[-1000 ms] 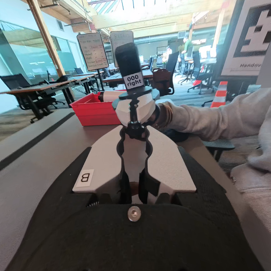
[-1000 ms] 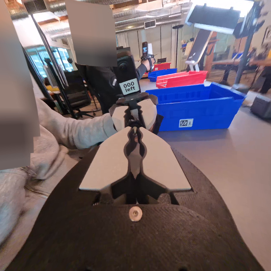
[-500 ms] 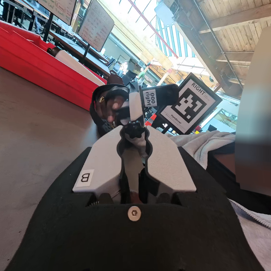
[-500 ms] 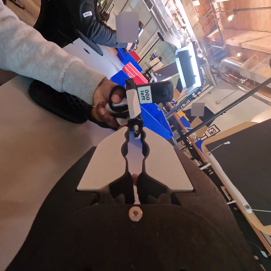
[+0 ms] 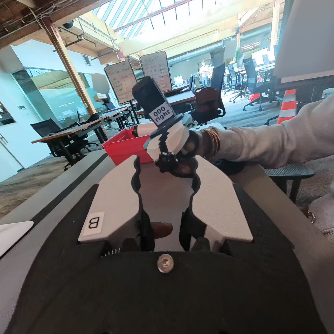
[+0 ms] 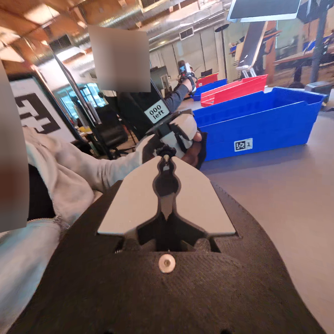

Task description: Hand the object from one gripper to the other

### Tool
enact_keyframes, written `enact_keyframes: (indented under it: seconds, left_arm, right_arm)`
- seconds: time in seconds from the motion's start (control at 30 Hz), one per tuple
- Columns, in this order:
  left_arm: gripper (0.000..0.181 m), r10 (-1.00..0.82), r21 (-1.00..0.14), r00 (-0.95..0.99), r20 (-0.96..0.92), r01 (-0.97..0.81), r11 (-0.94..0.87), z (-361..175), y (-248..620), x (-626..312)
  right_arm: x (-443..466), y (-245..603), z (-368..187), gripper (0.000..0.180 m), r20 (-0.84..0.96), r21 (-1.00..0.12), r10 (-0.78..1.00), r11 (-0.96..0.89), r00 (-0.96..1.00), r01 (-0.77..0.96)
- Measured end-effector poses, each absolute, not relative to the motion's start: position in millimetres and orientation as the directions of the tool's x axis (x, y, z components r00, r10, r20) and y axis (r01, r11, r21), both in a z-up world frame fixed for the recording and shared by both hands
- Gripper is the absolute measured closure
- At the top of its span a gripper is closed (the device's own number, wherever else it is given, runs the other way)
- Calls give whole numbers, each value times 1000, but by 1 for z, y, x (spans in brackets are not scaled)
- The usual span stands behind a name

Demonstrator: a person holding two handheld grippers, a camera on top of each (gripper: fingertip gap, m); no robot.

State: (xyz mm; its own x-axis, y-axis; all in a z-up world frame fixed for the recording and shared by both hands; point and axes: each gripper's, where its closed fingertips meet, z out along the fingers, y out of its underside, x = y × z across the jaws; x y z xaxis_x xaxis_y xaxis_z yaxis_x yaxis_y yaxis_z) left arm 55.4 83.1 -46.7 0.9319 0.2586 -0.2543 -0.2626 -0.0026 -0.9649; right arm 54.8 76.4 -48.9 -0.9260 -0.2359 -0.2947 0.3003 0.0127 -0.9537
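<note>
Left gripper (image 5: 165, 173): showing pale grey finger plates, black wavy inner edges, black textured base, silver screw.
Right gripper (image 6: 166, 160): wearing same grey plates on black base.
Object (image 6: 165, 151): showing black lobed knob, brassy metal stud tip.
Table (image 6: 271, 189): appearing plain matte grey, dark stripe running along edge.
Blue bin (image 6: 262, 124): glowing saturated blue, bearing white sticker with black pattern.
Red bin (image 5: 126, 148): showing bright red.
Sleeve (image 5: 271, 142): showing light grey.
Cone (image 5: 287, 106): displaying orange and white bands.
</note>
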Motion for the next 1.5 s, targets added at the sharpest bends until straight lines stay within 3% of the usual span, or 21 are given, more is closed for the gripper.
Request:
enact_keyframes:
  seconds: [0.17, 0.27, 0.33, 0.4, 0.47, 0.53, 0.6, 0.87, 1.0, 1.07, 1.17, 1.27, 1.37, 1.5]
  left_arm:
    - [153, 234, -976, 948, -217, -218, -23, -53, 85, 55]
    - [156, 214, -989, 966, -145, -143, -24, -54, 85, 56]
    - [156, 204, -999, 978, -40, -44, 14, -52, 83, 54]
    - [156, 152, -986, 975, 160, 150, 76, -50, 79, 52]
    - [156, 7, -896, 900, 437, 434, 94, -51, 76, 56]
    - [156, -106, -792, 798, 593, 602, 100, -50, 74, 59]
    - [156, -123, -772, 773, 623, 632, 65, -55, 75, 62]
    - [156, -114, -776, 772, 625, 630, 11, -61, 81, 67]
    - [156, -121, -808, 803, 584, 589, 10, -60, 82, 71]
    - [148, -84, -877, 877, 473, 478, 45, -56, 83, 68]
    - [132, 97, -991, 989, 113, 106, 78, -50, 82, 61]
    - [129, 240, -966, 938, -250, -260, 11, -45, 81, 59]
    - [132, 241, -967, 937, -252, -256, -15, -48, 83, 58]
    - [142, 243, -977, 949, -199, -211, 23, -45, 82, 56]
  right_arm:
    - [58, 74, -51, 174, -314, -948, -246, 30, -917, 317]
    - [57, 74, -51, 174, -291, -956, -238, 23, -927, 294]
    - [57, 73, -51, 167, -182, -983, -212, 6, -960, 185]
    - [54, 72, -51, 154, 63, -998, -117, -6, -991, -63]
    - [53, 73, -52, 154, 398, -917, 2, 26, -917, -398]
    - [60, 73, -56, 158, 637, -770, 29, 81, -770, -633]
    - [64, 71, -59, 161, 708, -703, 26, 112, -705, -702]
    - [65, 71, -57, 167, 744, -667, 38, 97, -667, -739]
    - [66, 69, -63, 174, 711, -699, 5, 113, -703, -706]
    - [65, 70, -58, 174, 640, -765, 2, 90, -768, -638]
    - [60, 72, -52, 174, 348, -936, -43, 36, -936, -350]
    - [56, 75, -46, 174, -7, -1000, -134, -10, -991, 8]
    - [55, 78, -42, 175, -175, -982, -197, -31, -965, 184]
    - [56, 76, -46, 174, -184, -982, -195, -4, -963, 188]
